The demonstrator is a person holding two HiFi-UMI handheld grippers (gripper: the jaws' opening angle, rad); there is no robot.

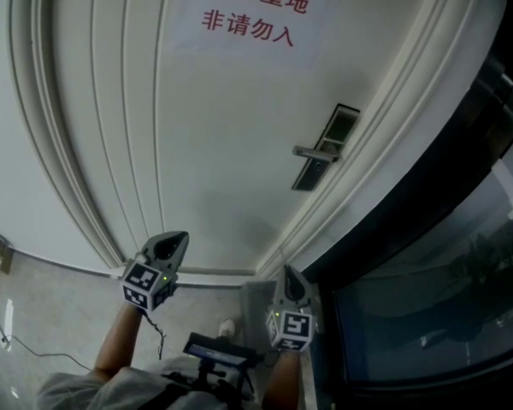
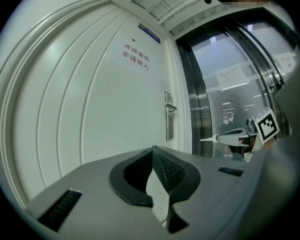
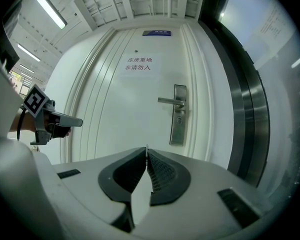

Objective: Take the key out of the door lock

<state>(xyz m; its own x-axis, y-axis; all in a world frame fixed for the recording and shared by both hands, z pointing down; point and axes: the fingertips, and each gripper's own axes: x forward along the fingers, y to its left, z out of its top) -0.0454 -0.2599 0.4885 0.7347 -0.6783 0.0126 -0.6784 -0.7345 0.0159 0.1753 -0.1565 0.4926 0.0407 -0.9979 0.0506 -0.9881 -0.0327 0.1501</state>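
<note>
Left tongs (image 2: 152, 149) and right tongs (image 3: 147, 149) were both clenched, tips together, grasping nothing. Only the right gripper view faced the lock plate (image 3: 178, 131) squarely, under the handle (image 3: 169, 101); the key there was too small to make out. The head view showed both tongs well apart from the door (image 1: 222, 143), with a dark glass panel (image 1: 427, 314) close on the right.

White panelled door (image 1: 239, 126) in a moulded frame.
Paper notice (image 1: 252, 11), red characters, high on the door.
Blue plate (image 3: 157, 33) above the door.
Glass partition (image 1: 427, 306) in a dark metal frame, right of the door.
Pale speckled floor (image 1: 60, 314) below the door, with a thin cable (image 1: 34, 346) on it to the left.
Ceiling strip lights (image 3: 49, 6), lit, left of the door.
</note>
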